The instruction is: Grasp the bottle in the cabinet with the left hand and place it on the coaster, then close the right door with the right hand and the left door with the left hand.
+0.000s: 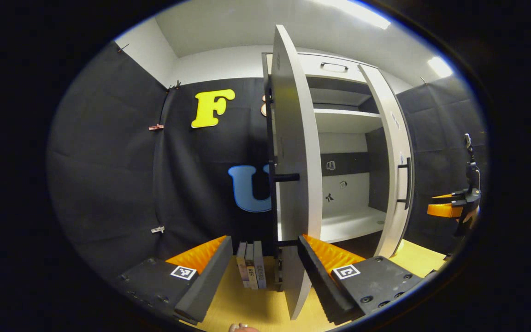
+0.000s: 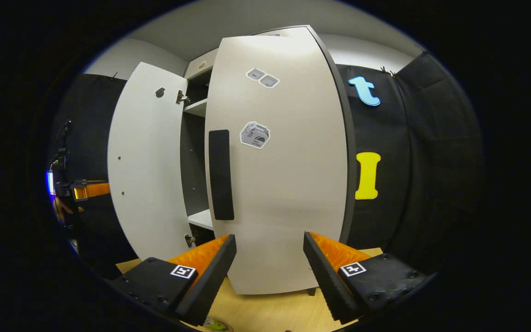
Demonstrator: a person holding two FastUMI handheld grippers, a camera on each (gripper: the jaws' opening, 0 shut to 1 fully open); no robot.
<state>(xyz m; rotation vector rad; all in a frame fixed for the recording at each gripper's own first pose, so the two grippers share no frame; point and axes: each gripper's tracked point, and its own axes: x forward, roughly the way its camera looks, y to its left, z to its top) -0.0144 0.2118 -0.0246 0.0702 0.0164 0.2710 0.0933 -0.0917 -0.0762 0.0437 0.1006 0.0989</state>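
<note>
In the left gripper view our left gripper point(image 1: 265, 272), jaws released, straddles the left door point(image 1: 293, 184) edge; the cabinet shelf point(image 1: 353, 221) holds no bottle. In the right gripper view our right gripper point(image 2: 269, 272), jaws released, faces the right door point(image 2: 284, 184); we should push squarely beside its handle point(image 2: 221, 174).

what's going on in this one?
A person holds a gripper in each hand in front of a white cabinet whose two doors stand open. The right gripper, open, faces the right door; the left gripper, open and empty, faces the left door's edge. Its shelves look empty.
</note>
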